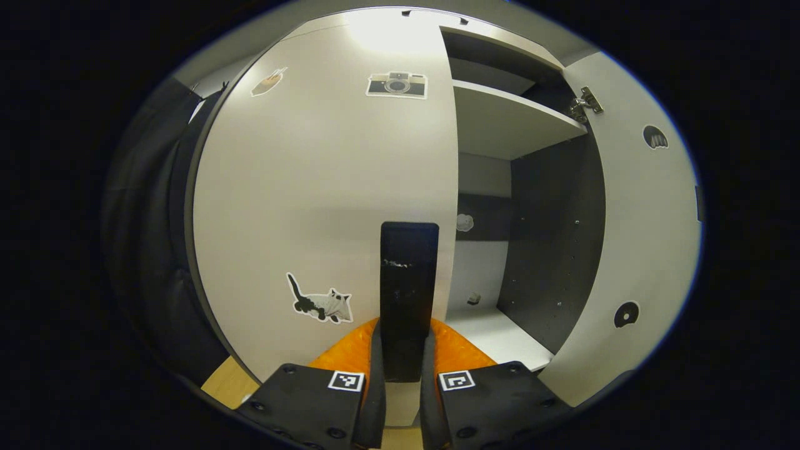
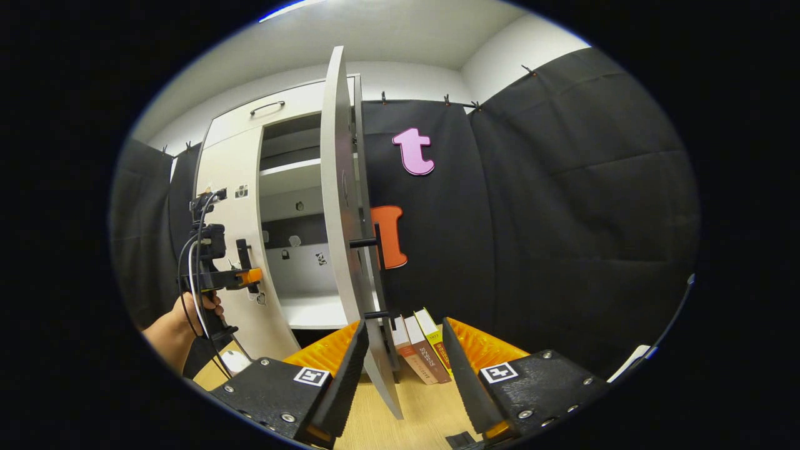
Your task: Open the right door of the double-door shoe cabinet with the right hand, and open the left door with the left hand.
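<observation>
Two doors, two states. Right door point(image 2: 340, 206) swung wide open, seen edge-on in the right gripper view, its black handle point(image 2: 369, 278) sticking out toward the booth wall. Left door point(image 1: 325, 206) closed or nearly so, flat across the left gripper view, its free edge against the open compartment.

Left gripper point(image 1: 403, 375) clenched on the left door's vertical black handle point(image 1: 409, 281); both fingers point(image 1: 376, 381) pressed against the handle's lower part. Same gripper point(image 2: 247, 275) seen farther off in the right gripper view, at that handle, carried by a hand point(image 2: 200, 306).

Right gripper point(image 2: 400, 369) released, fingers point(image 2: 347, 369) spread wide, the open door's lower edge standing between them; cannot tell whether either finger touches it.

Cabinet point(image 1: 519, 250) interior exposed on the right side: pale shelf point(image 1: 506, 119) high up, dark side wall, pale bottom board, hinge point(image 1: 584, 103) at the top of the open door. Stickers on the left door: camera point(image 1: 397, 84) near the top, cat point(image 1: 322, 304) low, just left of the handle.

Books point(image 2: 422, 347) leaning on the wooden floor point(image 2: 425, 412), just beyond the open door, against the wall.
</observation>
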